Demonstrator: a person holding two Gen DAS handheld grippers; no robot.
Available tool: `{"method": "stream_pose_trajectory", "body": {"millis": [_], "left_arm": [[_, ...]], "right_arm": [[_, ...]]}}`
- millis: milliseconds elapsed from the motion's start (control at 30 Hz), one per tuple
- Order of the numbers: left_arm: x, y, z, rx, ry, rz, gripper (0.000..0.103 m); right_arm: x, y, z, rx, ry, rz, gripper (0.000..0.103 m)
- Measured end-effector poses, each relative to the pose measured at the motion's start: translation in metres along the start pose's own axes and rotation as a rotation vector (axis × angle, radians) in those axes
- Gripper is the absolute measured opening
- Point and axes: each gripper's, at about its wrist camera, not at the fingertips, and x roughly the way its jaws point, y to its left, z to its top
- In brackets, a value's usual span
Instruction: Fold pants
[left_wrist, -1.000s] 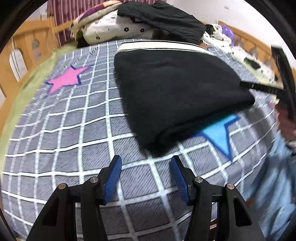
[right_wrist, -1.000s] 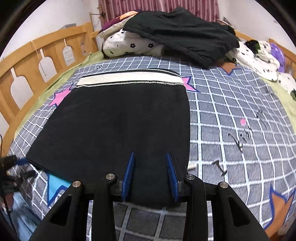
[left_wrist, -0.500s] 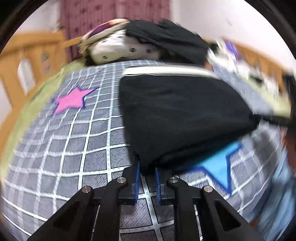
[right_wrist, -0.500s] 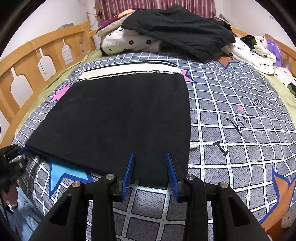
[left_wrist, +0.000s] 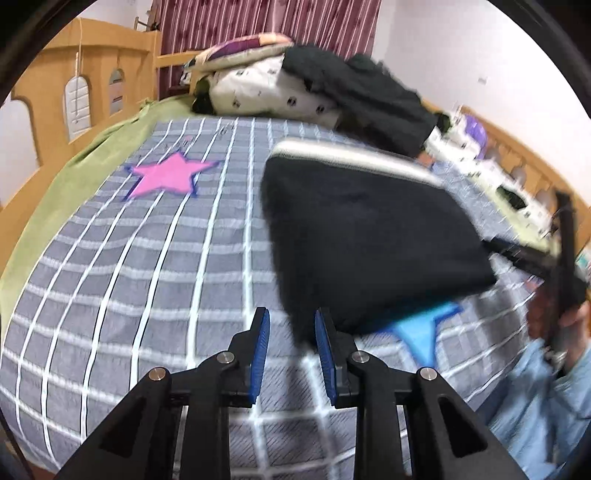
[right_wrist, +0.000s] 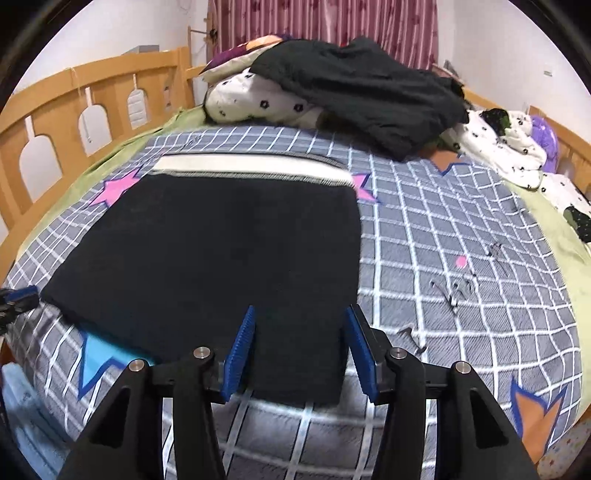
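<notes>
The folded black pants (right_wrist: 221, 266) lay on the checked bed cover (right_wrist: 461, 229), filling the centre-left of my right view. My right jaws (right_wrist: 299, 347) had just been opening — apart, the near edge between them, unpressed. My left jaws (left_wrist: 291, 350) had also just been opening, parted at the pants' corner, gripping nothing.

The left gripper (left_wrist: 291, 332), clamped on the pants' (left_wrist: 365, 236) near corner half a second ago, now stands parted, the corner just past its fingertips. The right gripper (right_wrist: 300, 332) spreads wider, the cloth's edge between its fingers untouched.
</notes>
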Motion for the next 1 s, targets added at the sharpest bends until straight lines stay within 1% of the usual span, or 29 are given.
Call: {"method": "stream_pose_trajectory", "body": {"millis": [33,67,133,167,200,233,267,333,367,433,500,533,567,633,733,800,900,933,967,1000], "left_arm": [[0.001,-0.003,0.006,-0.001,-0.01,-0.006,0.037],[0.006,-0.011,0.016,0.006,-0.028,-0.012,0.041],[0.02,-0.026,0.026,0.034,-0.026,-0.018,0.041],[0.028,-0.032,0.027,0.043,-0.007,-0.007,0.041],[0.038,-0.037,0.025,0.05,0.016,0.003,0.041],[0.052,-0.041,0.018,0.066,0.037,0.023,0.043],[0.058,-0.045,0.013,0.09,0.035,0.047,0.045],[0.06,-0.057,0.001,0.173,0.013,0.095,0.047],[0.058,-0.06,0.003,0.185,0.016,0.097,0.048],[0.053,-0.057,0.013,0.155,0.028,0.065,0.048],[0.052,-0.048,0.034,0.096,0.015,0.005,0.048],[0.053,-0.046,0.041,0.082,0.006,-0.003,0.048],[0.056,-0.044,0.054,0.07,-0.008,-0.001,0.048],[0.066,-0.044,0.081,0.072,-0.03,0.02,0.049],[0.084,-0.049,0.113,0.091,-0.054,0.044,0.049],[0.105,-0.053,0.135,0.113,-0.057,0.068,0.05],[0.13,-0.056,0.152,0.122,-0.039,0.108,0.05],[0.139,-0.056,0.156,0.115,-0.032,0.119,0.05],[0.153,-0.055,0.161,0.111,-0.007,0.123,0.05],[0.158,-0.054,0.162,0.108,0.005,0.125,0.05]], "right_arm": [[0.003,-0.002,0.003,0.018,-0.002,0.001,0.05],[0.006,-0.004,0.004,0.042,-0.011,0.017,0.05],[0.01,-0.005,0.002,0.071,-0.027,0.068,0.05],[0.016,-0.003,-0.001,0.06,-0.01,0.077,0.05],[0.023,0.002,-0.005,0.024,0.008,0.061,0.05],[0.024,0.005,-0.009,-0.001,-0.002,0.047,0.05],[0.024,0.008,-0.015,-0.035,-0.014,0.037,0.049],[0.024,0.011,-0.017,-0.075,0.016,0.037,0.05],[0.023,0.011,-0.017,-0.081,0.031,0.044,0.05],[0.019,0.006,-0.014,-0.085,0.05,0.068,0.05],[0.013,-0.001,-0.004,-0.086,0.022,0.089,0.05],[0.01,-0.004,0.002,-0.082,-0.007,0.084,0.05],[0.01,-0.007,0.008,-0.077,-0.03,0.079,0.052],[0.018,-0.013,0.03,-0.064,-0.064,0.05,0.052],[0.038,-0.016,0.066,-0.049,-0.088,0.035,0.052],[0.053,-0.016,0.087,-0.042,-0.098,0.03,0.052],[0.08,-0.013,0.111,-0.029,-0.079,0.042,0.052],[0.091,-0.014,0.118,-0.026,-0.059,0.044,0.052],[0.103,-0.012,0.122,-0.028,-0.03,0.044,0.052],[0.117,-0.01,0.124,-0.034,0.015,0.017,0.052]]}}
